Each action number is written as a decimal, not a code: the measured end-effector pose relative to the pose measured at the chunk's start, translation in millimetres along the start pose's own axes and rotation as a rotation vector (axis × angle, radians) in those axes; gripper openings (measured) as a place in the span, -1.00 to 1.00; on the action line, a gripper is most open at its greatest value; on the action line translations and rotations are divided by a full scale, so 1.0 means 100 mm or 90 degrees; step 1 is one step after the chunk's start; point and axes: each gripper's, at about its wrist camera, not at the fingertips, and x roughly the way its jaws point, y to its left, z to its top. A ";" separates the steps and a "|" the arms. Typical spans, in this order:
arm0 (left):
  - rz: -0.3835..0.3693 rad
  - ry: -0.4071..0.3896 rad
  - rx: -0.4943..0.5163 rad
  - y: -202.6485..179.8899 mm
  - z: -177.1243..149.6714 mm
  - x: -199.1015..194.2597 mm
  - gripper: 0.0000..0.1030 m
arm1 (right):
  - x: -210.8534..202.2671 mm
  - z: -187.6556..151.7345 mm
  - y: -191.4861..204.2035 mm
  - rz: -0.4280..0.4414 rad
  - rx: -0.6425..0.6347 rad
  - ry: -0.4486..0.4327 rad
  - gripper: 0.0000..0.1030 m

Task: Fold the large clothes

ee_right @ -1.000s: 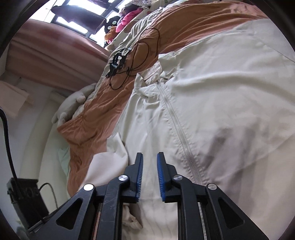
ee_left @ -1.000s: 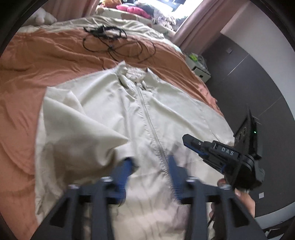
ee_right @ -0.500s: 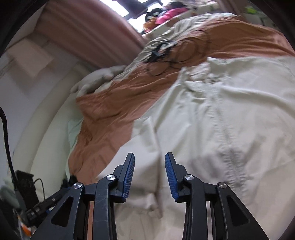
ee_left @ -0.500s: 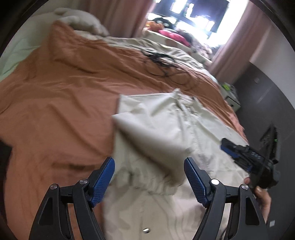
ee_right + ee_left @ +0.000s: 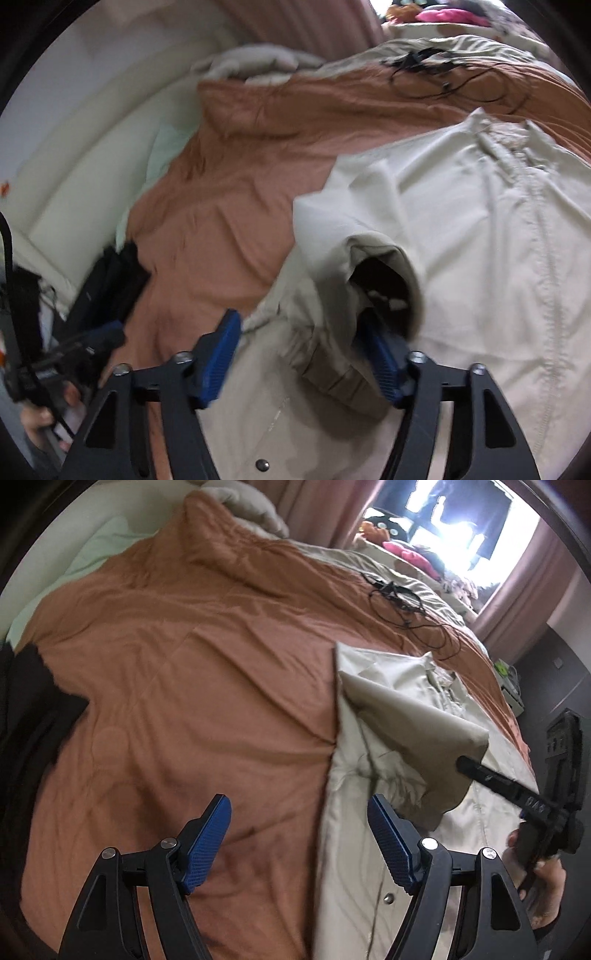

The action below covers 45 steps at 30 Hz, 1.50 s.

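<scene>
A: Where does the jacket [image 5: 413, 716] lie?

B: On the bed [image 5: 192, 686], along its right edge, zip up, collar toward the window end. One sleeve [image 5: 354, 229] is folded in across the chest.

A: And the tools?

B: The left gripper [image 5: 299, 836] stands wide over bare cover, holding nothing. The right gripper [image 5: 306, 354] has just been opening; the cuff lies between its jaws, not pinched.

A: How to fold well from here?

B: Probably clear the right jaws of the cuff, flatten the sleeve, then take the hem at both corners.

A: The count?

B: One jacket, two grippers, one cable tangle [image 5: 402, 602] by the bed's far edge.
</scene>
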 end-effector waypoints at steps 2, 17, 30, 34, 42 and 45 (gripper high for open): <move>0.003 0.008 -0.006 0.09 -0.05 0.04 0.50 | 0.22 -0.06 0.06 -0.032 -0.027 0.036 0.37; -0.001 0.033 -0.025 0.29 -0.13 0.22 0.50 | 0.70 -0.33 0.13 -0.201 -0.137 0.118 -0.18; 0.000 0.053 0.032 -0.20 0.09 0.64 0.47 | -0.32 -0.03 -0.97 0.121 0.256 -0.048 -0.57; 0.007 0.071 0.050 -0.33 0.17 0.86 0.39 | -0.56 -0.11 -1.41 0.174 0.376 -0.100 -0.57; 0.047 0.105 0.104 -0.63 0.27 1.30 0.30 | -0.81 -0.39 -2.21 0.049 0.564 -0.108 0.18; 0.063 0.110 0.121 -0.66 0.27 1.38 0.27 | -0.91 -0.43 -2.28 0.044 0.568 -0.114 0.18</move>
